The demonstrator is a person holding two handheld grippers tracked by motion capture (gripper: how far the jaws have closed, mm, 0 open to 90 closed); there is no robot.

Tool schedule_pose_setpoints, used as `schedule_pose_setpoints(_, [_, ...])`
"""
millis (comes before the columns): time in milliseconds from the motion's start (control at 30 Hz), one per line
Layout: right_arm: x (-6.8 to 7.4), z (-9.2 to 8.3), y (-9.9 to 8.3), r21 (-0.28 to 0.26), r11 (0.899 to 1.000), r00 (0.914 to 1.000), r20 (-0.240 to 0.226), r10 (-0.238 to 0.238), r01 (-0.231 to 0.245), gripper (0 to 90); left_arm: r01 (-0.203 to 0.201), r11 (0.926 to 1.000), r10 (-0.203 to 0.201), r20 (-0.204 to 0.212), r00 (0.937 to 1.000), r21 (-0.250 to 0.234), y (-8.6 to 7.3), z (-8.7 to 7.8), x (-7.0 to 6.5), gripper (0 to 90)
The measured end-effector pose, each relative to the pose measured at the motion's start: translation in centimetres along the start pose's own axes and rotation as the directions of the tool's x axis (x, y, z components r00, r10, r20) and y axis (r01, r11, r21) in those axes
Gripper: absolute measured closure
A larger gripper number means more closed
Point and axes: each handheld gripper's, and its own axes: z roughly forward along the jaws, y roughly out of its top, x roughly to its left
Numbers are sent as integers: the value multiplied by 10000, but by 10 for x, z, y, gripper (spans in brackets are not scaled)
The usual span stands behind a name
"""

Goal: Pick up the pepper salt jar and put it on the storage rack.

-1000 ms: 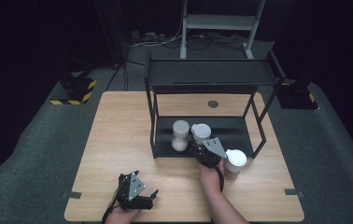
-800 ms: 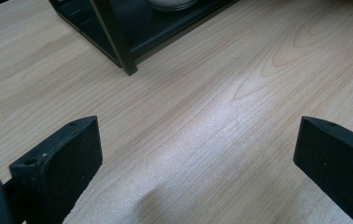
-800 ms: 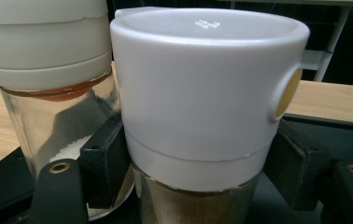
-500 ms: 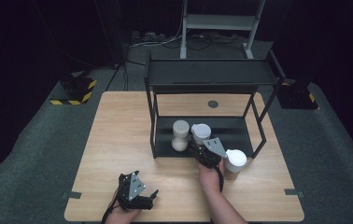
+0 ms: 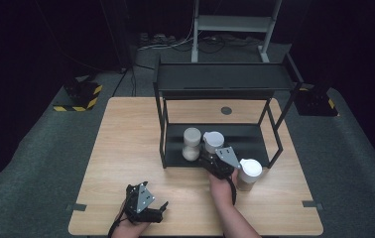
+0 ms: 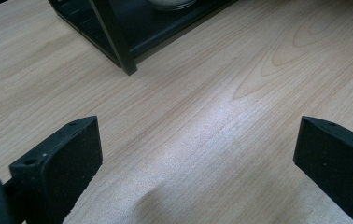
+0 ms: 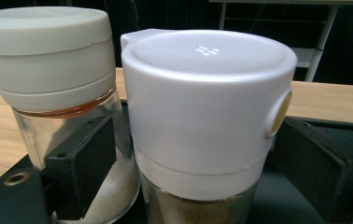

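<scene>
- Three lidded jars are in sight from the high view: two on the bottom shelf of the black rack [image 5: 170, 126] and a third jar [image 5: 249, 174] on the wooden table [image 5: 121, 134] just outside the rack's front right corner.
- The white-lidded jar [image 7: 202, 121] sits between the jaws of the right gripper [image 5: 214, 159]. These jaws have just been opening, and a gap shows on each side of the jar, so the pads do not press on it.
- Its base is cut off at the bottom of the right gripper view, and its contents show as a dim brownish band that is hard to identify.
- Just beside it stands the cream-lidded jar [image 7: 48, 70], of clear glass with pale grains low down. The near jaw covers part of its body, and whether the two jars touch cannot be told.
- From above, the right gripper's grey plate and the hand hide the front of the white-lidded jar.
- The left gripper [image 5: 148, 213] rests near the table's front edge, well apart from the rack, its jaws spread wide with bare wood between them.
- In the left gripper view, the rack's corner post and a pale jar base on the shelf are cropped at the top.
</scene>
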Motion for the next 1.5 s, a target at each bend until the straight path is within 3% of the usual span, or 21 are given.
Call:
schedule_pose_setpoints(767, [7, -12, 3, -38, 9999, 9998, -157, -146, 145, 1, -32, 10000, 32, -7, 10000, 60, 0, 1, 0, 13])
schedule_pose_setpoints(1500, [17, -30, 9, -165, 9992, 9980, -507, -381, 373, 0, -92, 9999, 92, -10, 10000, 115, 1, 1, -1, 13])
